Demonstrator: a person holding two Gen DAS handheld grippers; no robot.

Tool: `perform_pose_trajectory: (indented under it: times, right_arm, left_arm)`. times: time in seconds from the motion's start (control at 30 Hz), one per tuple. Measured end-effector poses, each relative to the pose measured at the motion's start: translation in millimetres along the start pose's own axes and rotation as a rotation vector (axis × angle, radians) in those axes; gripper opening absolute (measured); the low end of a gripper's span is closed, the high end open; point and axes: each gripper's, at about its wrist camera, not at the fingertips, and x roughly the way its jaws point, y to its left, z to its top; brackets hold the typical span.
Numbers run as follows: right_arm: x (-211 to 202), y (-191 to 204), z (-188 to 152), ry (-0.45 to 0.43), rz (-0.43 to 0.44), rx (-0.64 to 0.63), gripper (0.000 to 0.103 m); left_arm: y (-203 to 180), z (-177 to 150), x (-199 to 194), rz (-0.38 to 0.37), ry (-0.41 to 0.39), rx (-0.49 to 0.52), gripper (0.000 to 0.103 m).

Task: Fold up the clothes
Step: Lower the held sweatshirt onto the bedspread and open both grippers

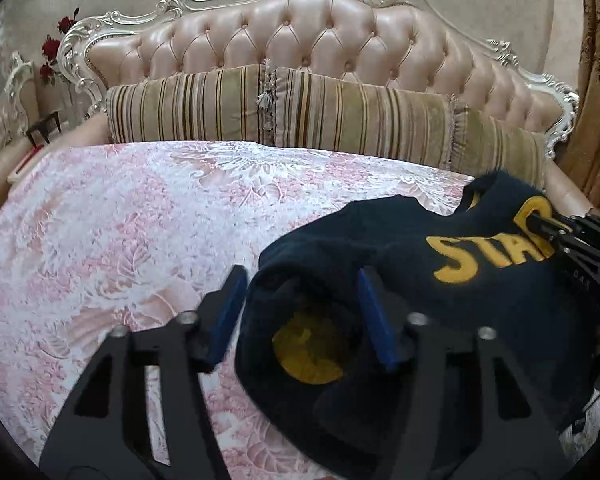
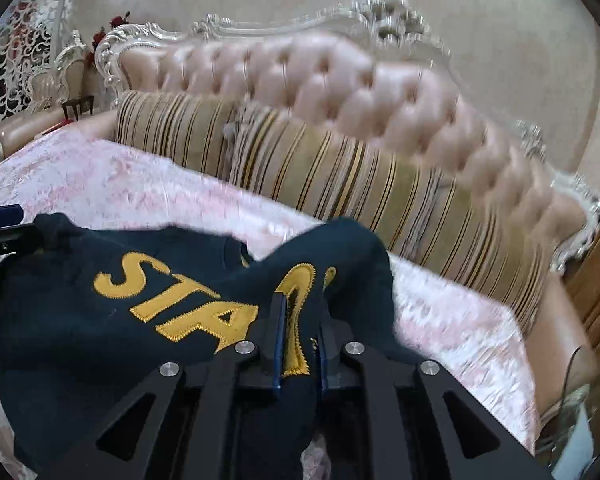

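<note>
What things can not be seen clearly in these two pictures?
- Right wrist view: the yellow word on the navy sweater ends under the right gripper and a fold.
- Right wrist view: the striped pillows are motion-blurred.
- Left wrist view: the left gripper fingers hide a yellow patch.

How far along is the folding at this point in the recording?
Early. Nothing looks folded yet: the navy sweater lies bunched on the pink bedspread, its yellow lettering creased. In hand: the right gripper is shut on the cloth at the lettering, while the left gripper stands open around a bunched part near a yellow patch. Left: spreading it flat, then all the folds.
</note>
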Motion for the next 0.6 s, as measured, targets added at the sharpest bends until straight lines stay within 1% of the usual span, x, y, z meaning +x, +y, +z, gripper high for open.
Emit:
perform_pose_trajectory:
  times: [0.03, 0.1, 0.17, 0.2, 0.27, 0.3, 0.37, 0.43, 0.53, 0.57, 0.6]
  right_arm:
    - [-2, -5, -3, 0.005, 0.012, 0.018, 0.025]
    - [-20, -18, -10, -0.018, 0.013, 0.058, 0.055]
    - [-50, -28, -15, -0.070, 0.004, 0.087, 0.066]
    - [-68, -32, -20, -0.100, -0.003, 0.087, 0.071]
    - [-99, -33, -34, -0.146, -0.018, 0.071, 0.074]
    - [-113, -30, -43, -0.158, -0.016, 0.055, 0.077]
    - [-137, -20, -63, -0.173, -0.012, 0.014, 0.077]
    - [-156, -6, -87, -0.177, -0.010, -0.036, 0.078]
    - [-167, 20, -118, -0.173, 0.009, -0.105, 0.079]
    - [-168, 28, -126, -0.176, 0.004, -0.129, 0.079]
    - [-169, 36, -133, -0.180, -0.002, -0.152, 0.079]
  left_arm:
    - [-3, -6, -2, -0.007, 0.006, -0.002, 0.073]
    - [-10, -20, -4, -0.020, 0.020, -0.007, 0.077]
    - [-16, -33, -7, -0.034, 0.034, -0.011, 0.077]
    - [-20, -40, -9, -0.040, 0.041, -0.013, 0.077]
    - [-26, -53, -11, -0.054, 0.055, -0.017, 0.077]
    - [-30, -60, -13, -0.060, 0.062, -0.019, 0.077]
    - [-36, -73, -15, -0.074, 0.076, -0.023, 0.077]
    - [-43, -86, -18, -0.087, 0.090, -0.027, 0.077]
    - [-53, -106, -22, -0.107, 0.112, -0.033, 0.076]
    - [-54, -106, -20, -0.122, 0.121, -0.047, 0.066]
    - [-54, -104, -16, -0.138, 0.131, -0.062, 0.053]
